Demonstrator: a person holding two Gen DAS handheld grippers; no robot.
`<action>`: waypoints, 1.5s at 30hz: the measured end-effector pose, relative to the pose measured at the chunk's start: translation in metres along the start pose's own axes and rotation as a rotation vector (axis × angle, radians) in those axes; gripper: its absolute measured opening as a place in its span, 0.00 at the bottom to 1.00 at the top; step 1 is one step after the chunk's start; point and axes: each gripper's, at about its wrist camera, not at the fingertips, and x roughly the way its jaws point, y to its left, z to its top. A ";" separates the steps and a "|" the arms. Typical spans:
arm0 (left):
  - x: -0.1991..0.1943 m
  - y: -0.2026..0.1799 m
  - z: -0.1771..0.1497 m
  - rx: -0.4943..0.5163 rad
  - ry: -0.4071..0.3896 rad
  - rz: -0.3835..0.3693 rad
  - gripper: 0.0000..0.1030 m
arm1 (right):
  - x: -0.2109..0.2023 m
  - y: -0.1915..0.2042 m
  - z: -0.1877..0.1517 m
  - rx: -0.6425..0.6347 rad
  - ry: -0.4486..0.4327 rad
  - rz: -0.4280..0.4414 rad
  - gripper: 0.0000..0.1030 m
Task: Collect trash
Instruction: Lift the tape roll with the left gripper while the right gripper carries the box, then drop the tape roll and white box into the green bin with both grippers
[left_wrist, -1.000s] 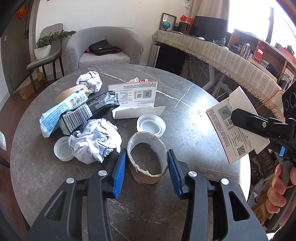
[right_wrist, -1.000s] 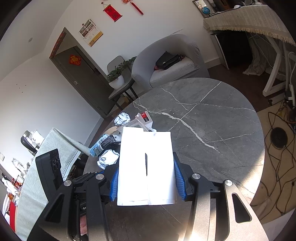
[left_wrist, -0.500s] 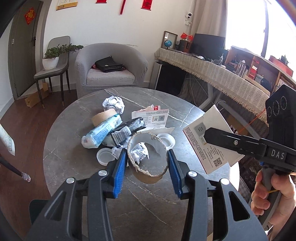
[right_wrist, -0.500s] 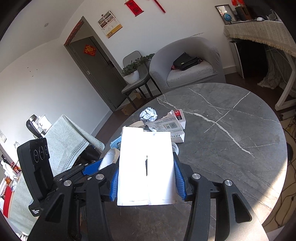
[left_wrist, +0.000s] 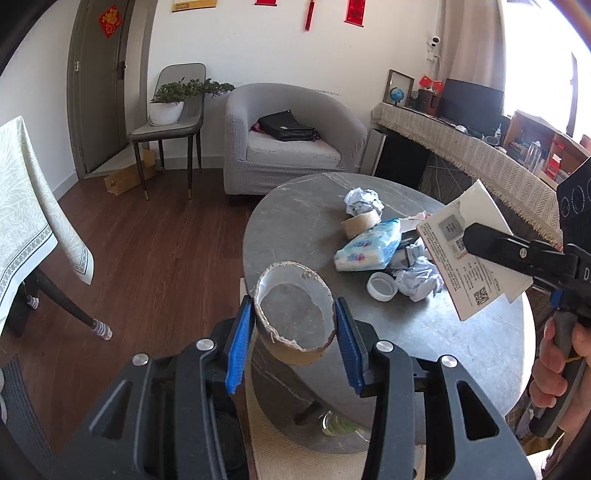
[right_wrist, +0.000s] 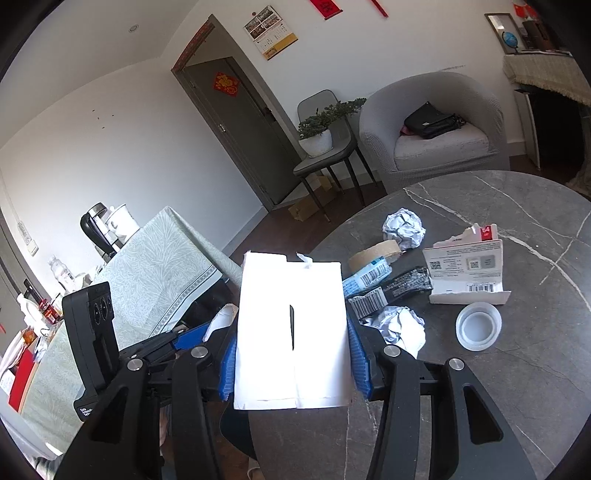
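Observation:
My left gripper (left_wrist: 293, 321) is shut on a torn cardboard tape ring (left_wrist: 295, 314) and holds it above the left edge of the round grey table (left_wrist: 461, 343). My right gripper (right_wrist: 291, 343) is shut on a flattened white carton (right_wrist: 291, 332), also seen in the left wrist view (left_wrist: 469, 254). On the table lie crumpled paper balls (right_wrist: 403, 228) (right_wrist: 400, 326), a tape roll (right_wrist: 373, 254), a blue-white wrapper (left_wrist: 369, 247), a black wrapper (right_wrist: 399, 286), a torn white box (right_wrist: 467, 273) and a plastic lid (right_wrist: 478, 326).
A grey armchair (left_wrist: 288, 140) with a black bag stands behind the table, a chair with a potted plant (left_wrist: 170, 107) beside it. A cloth-covered table (left_wrist: 22, 206) is at the left. Wooden floor (left_wrist: 155, 258) lies between them.
My left gripper closed on the cardboard ring, lifted it off the table and swung left and back toward the table's edge. My right gripper kept hold of the carton and turned left.

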 end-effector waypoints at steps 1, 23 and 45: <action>0.001 0.010 -0.004 -0.009 0.012 0.017 0.45 | 0.006 0.006 0.000 -0.007 0.004 0.011 0.48; 0.005 0.178 -0.116 -0.257 0.328 0.185 0.45 | 0.147 0.116 -0.038 -0.143 0.228 0.120 0.48; -0.006 0.226 -0.152 -0.295 0.361 0.187 0.42 | 0.249 0.138 -0.102 -0.217 0.486 0.027 0.48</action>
